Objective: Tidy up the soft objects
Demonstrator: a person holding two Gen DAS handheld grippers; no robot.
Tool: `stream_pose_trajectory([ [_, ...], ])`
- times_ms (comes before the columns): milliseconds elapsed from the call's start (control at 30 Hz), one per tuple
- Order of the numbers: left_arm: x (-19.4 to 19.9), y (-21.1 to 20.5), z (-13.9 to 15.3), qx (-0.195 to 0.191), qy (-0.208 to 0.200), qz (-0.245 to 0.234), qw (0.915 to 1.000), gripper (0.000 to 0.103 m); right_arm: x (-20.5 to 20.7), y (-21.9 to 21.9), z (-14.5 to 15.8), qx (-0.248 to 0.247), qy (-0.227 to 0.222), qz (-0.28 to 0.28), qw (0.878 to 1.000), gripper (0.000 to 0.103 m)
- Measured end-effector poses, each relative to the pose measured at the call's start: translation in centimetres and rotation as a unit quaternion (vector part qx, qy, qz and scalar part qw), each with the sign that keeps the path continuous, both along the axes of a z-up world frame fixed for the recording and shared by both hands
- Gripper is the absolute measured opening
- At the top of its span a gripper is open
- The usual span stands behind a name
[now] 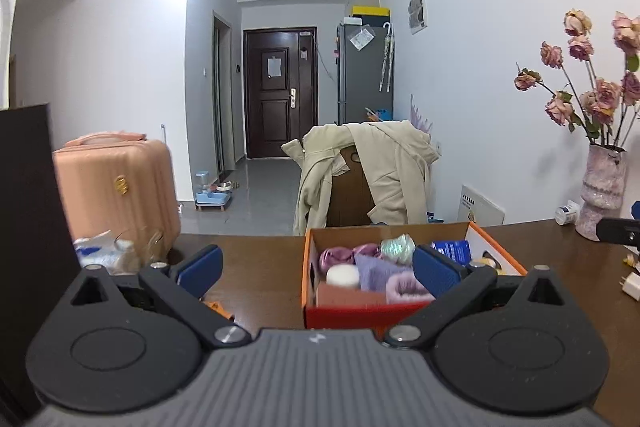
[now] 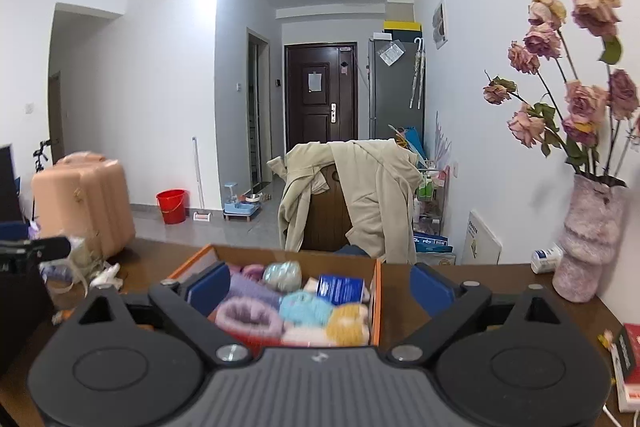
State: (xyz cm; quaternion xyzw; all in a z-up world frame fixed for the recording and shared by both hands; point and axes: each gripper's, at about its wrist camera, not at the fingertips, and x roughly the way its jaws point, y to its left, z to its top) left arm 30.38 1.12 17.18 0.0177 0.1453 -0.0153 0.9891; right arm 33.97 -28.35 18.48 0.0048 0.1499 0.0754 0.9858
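An orange cardboard box (image 1: 309,267) stands on the dark wooden table, filled with soft items: purple and pink knits (image 1: 384,273), a pale green yarn ball (image 1: 398,247) and a blue packet (image 1: 452,250). In the right wrist view the same box (image 2: 376,301) holds a lilac knit (image 2: 248,317), a light blue ball (image 2: 306,309), a yellow ball (image 2: 348,323) and the blue packet (image 2: 340,289). My left gripper (image 1: 318,267) stands open before the box's left part, nothing between its blue pads. My right gripper (image 2: 320,287) is open, its fingers straddling the box's right wall, gripping nothing.
A chair draped with a beige coat (image 1: 372,167) stands behind the table. A pink vase of dried roses (image 2: 592,239) sits at the right by the wall, with a white bottle (image 2: 546,259). A peach suitcase (image 1: 116,195) and plastic clutter (image 1: 104,251) lie left. A red book (image 2: 630,355) lies right.
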Motion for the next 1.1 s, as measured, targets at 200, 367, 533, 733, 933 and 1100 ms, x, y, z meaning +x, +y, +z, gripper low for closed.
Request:
stream_pose_trajectory([
  [200,-7.3,-0.1,-2.2,0.027,-0.023,-0.001,0.9994,0.103,-6.8,1.2,-2.2,-0.011,-0.027,-0.007,1.000,0.098],
  [367,-13.2,0.0,-4.5,0.016,-0.009,-0.005,0.9998,0.103,-12.4,2.6,-4.4,-0.013,-0.026,-0.002,1.000,0.099],
  [533,-18.4,0.0,-6.4,-0.007,0.014,-0.012,0.9998,0.103,-17.4,4.1,-6.5,0.006,0.000,0.001,1.000,0.099],
  [733,-24.3,-0.1,-7.9,0.002,0.010,-0.004,0.9999,0.103,-24.6,5.9,-9.0,0.020,0.025,-0.012,0.999,0.101],
  [933,-26.0,-0.3,-7.8,0.011,-0.003,-0.007,0.9999,0.103,-28.6,6.4,-10.2,0.046,0.051,0.001,0.998,0.101],
  [1100,-26.0,0.0,-7.7,0.008,-0.006,-0.001,0.9999,0.103,-28.6,6.8,-9.9,0.047,0.039,0.005,0.998,0.101],
])
